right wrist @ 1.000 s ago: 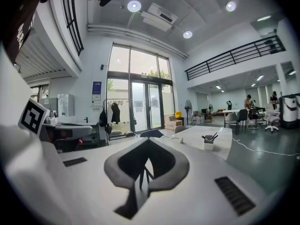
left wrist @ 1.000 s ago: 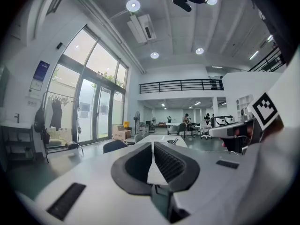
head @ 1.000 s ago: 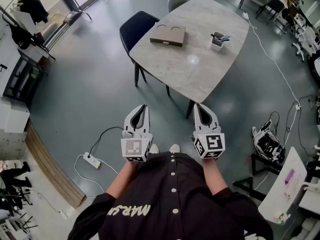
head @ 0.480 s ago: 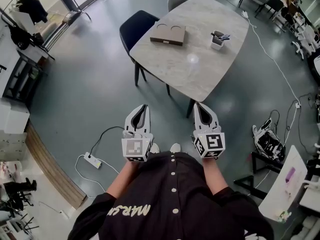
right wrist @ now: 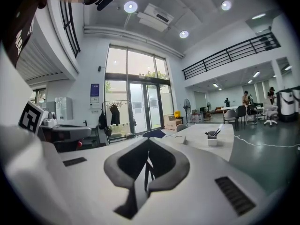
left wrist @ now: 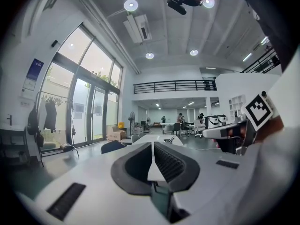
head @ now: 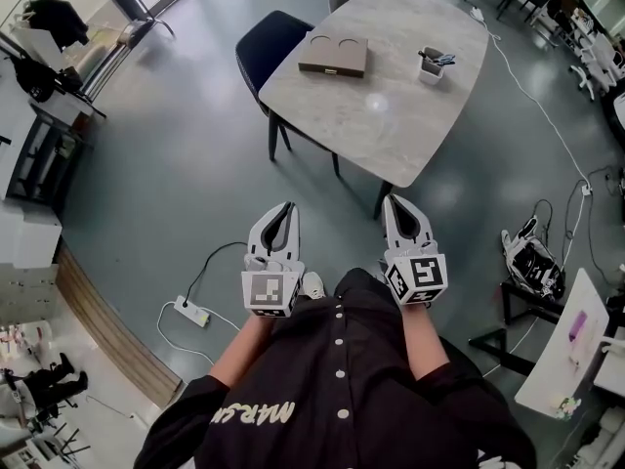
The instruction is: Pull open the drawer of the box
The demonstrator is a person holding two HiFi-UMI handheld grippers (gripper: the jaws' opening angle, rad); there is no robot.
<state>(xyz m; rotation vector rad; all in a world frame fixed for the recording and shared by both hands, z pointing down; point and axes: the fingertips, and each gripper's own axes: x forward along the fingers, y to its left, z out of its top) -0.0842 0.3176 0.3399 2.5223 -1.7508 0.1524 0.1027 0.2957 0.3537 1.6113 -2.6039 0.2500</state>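
Note:
The box (head: 334,56) is flat and brown, with two round recesses on top, and lies on the far side of a pale stone-look table (head: 371,125). Its drawer front faces me and sits flush. Both grippers are held in front of my body above the floor, well short of the table. The left gripper (head: 286,210) is shut with nothing in it. The right gripper (head: 395,203) is also shut and empty. In the left gripper view the left gripper (left wrist: 153,146) points toward the distant table (left wrist: 161,138). In the right gripper view the right gripper (right wrist: 149,142) does the same.
A white pen cup (head: 431,66) stands on the table right of the box. A dark chair (head: 269,42) is tucked in at the table's left. A power strip (head: 191,313) with cable lies on the floor at left, a bag (head: 532,262) at right.
The table sits slightly higher and further right in the head view and a shoe now shows below the grippers. Both grippers stay shut and side by side.

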